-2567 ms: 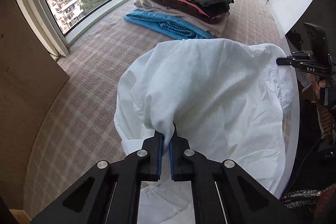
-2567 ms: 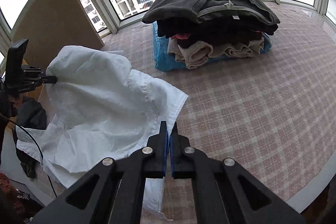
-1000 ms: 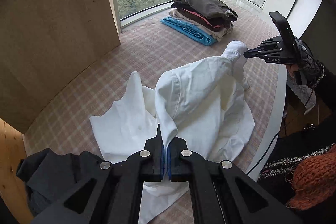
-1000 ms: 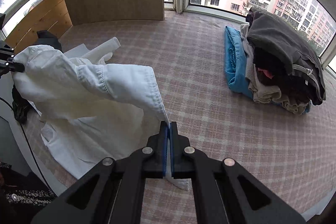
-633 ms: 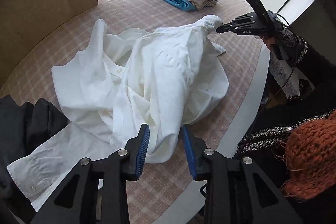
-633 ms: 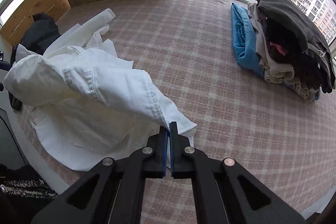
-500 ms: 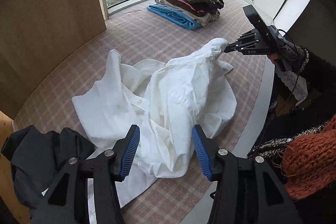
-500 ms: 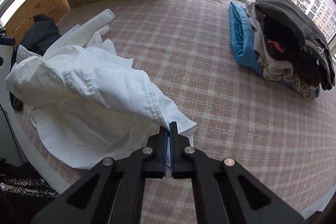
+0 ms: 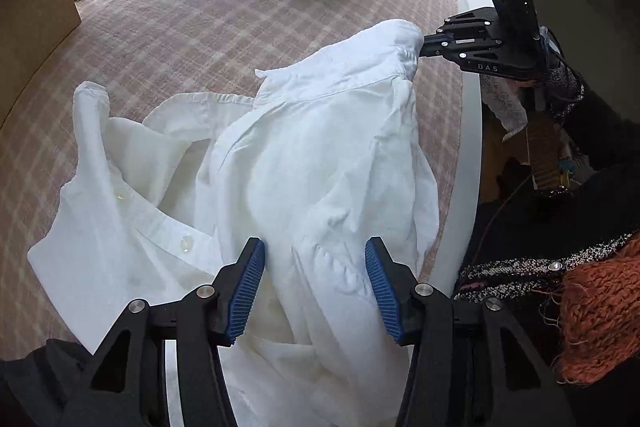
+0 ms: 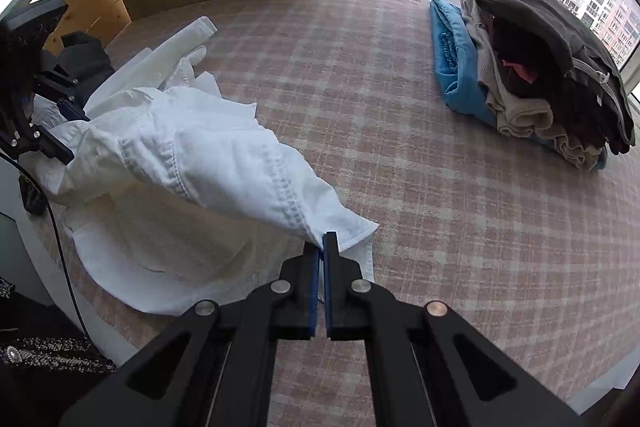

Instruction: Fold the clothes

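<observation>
Two tongs work the shirt [image 9: 304,163]: right gripper [image 10: 321,247] pinches its edge; left gripper [image 9: 314,283], jaws closing around a fold, should regrasp before spreading.

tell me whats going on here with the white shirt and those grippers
A person holding a gripper in each hand is partway through folding a white shirt on a checked surface. The right gripper is shut on one edge of the shirt, holding it lifted. The left gripper has its jaws apart over a bunched part of the shirt and is closing, pads not pressing yet. A stack of folded clothes sits near the window.
</observation>
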